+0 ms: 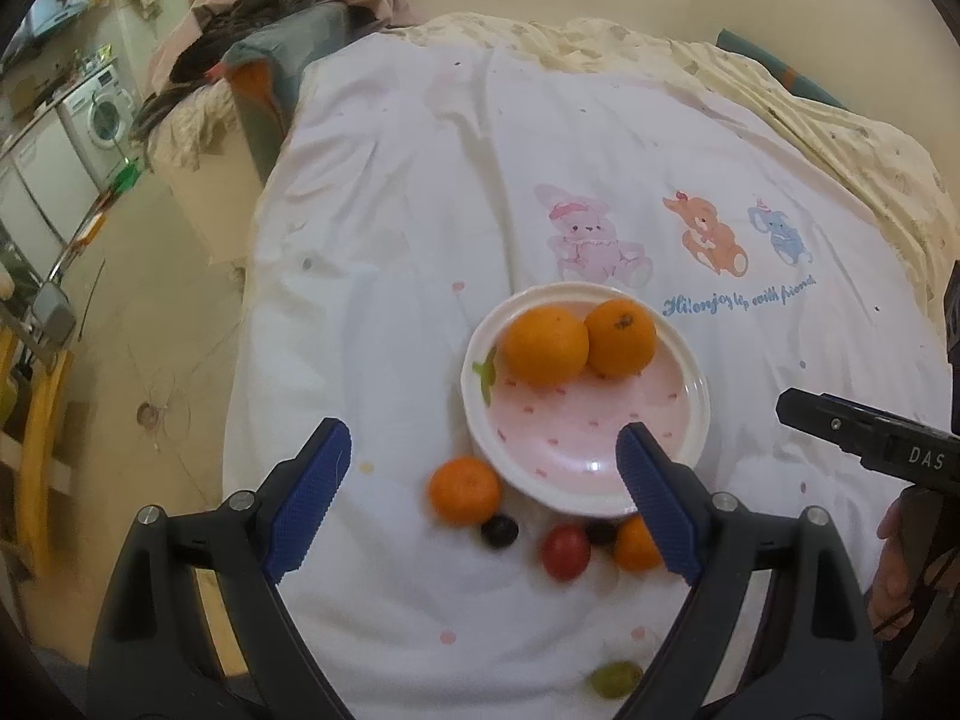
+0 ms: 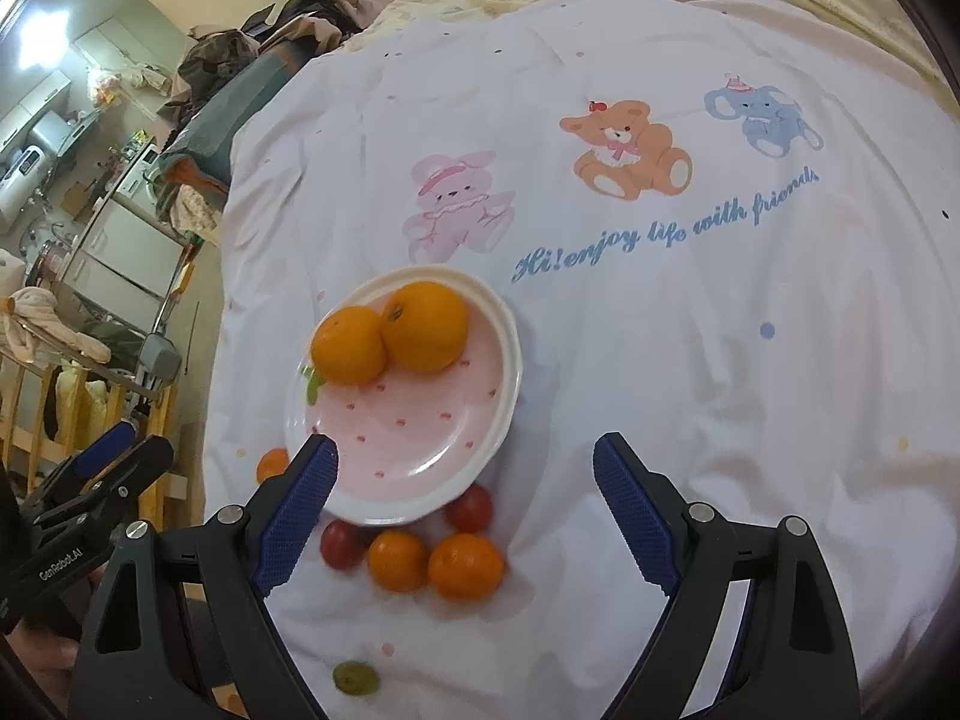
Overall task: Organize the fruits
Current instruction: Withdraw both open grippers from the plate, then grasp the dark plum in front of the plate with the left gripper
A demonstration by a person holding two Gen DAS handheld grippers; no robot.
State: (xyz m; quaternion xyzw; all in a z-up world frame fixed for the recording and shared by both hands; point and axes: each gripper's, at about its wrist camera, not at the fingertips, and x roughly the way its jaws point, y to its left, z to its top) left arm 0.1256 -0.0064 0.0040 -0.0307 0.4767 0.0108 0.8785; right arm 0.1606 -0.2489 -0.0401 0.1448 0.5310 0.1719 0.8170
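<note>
A pink plate with a white rim [image 1: 585, 501] [image 2: 420, 513] lies on a white bedsheet and holds two oranges [image 1: 545, 346] [image 2: 425, 326]. Loose fruit lies in front of it: a small orange [image 1: 464, 490] [image 2: 272, 464], two more small oranges [image 2: 465, 566], red tomatoes [image 1: 565, 551] [image 2: 468, 507], a dark grape [image 1: 499, 531] and a green grape [image 1: 615, 678] [image 2: 356, 677]. My left gripper [image 1: 483, 456] is open and empty above the loose fruit. My right gripper [image 2: 465, 468] is open and empty over the plate's near edge.
The sheet [image 2: 660, 240] has cartoon animal prints and blue lettering. A cream blanket [image 1: 840, 138] lies at the far right. The bed edge drops to the floor on the left, with piled clothes [image 1: 270, 12], a washing machine [image 1: 105, 114] and a wooden rail [image 2: 36, 438].
</note>
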